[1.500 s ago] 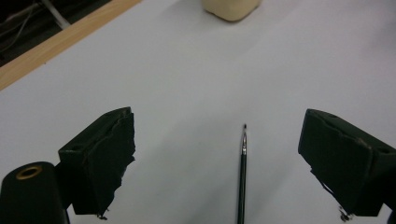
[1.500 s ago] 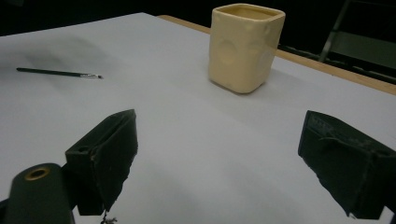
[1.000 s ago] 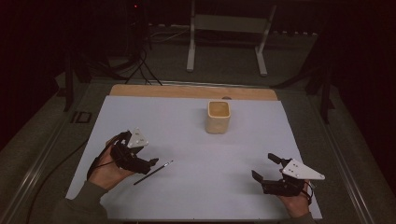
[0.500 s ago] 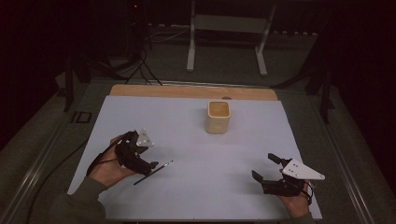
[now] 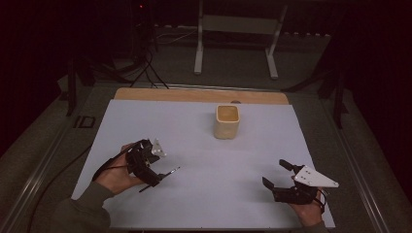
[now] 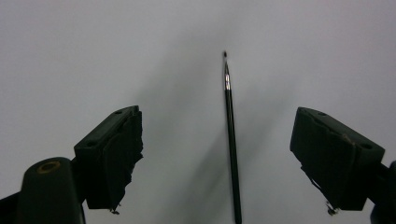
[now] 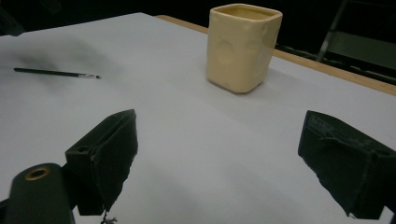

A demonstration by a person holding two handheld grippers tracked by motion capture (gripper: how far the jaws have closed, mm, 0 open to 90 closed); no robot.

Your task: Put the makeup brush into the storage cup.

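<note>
Thin brush flat on the white bench, between the spread jaws of the left hand-held gripper, long axis along the line of reach, tip pointing away. Closing squarely across the shaft probably enough for a grasp, the left by far the nearer. Right hand-held gripper also spread, holding nothing, well apart at the near right corner, facing the cream cup.

— Left tongs? Black, chunky jaw blocks, brass-ringed screw hole, black cable looping off, olive sleeve behind.
— Right tongs? Black too, topped by grey three-cornered plate, ragged-edged pads.
</note>
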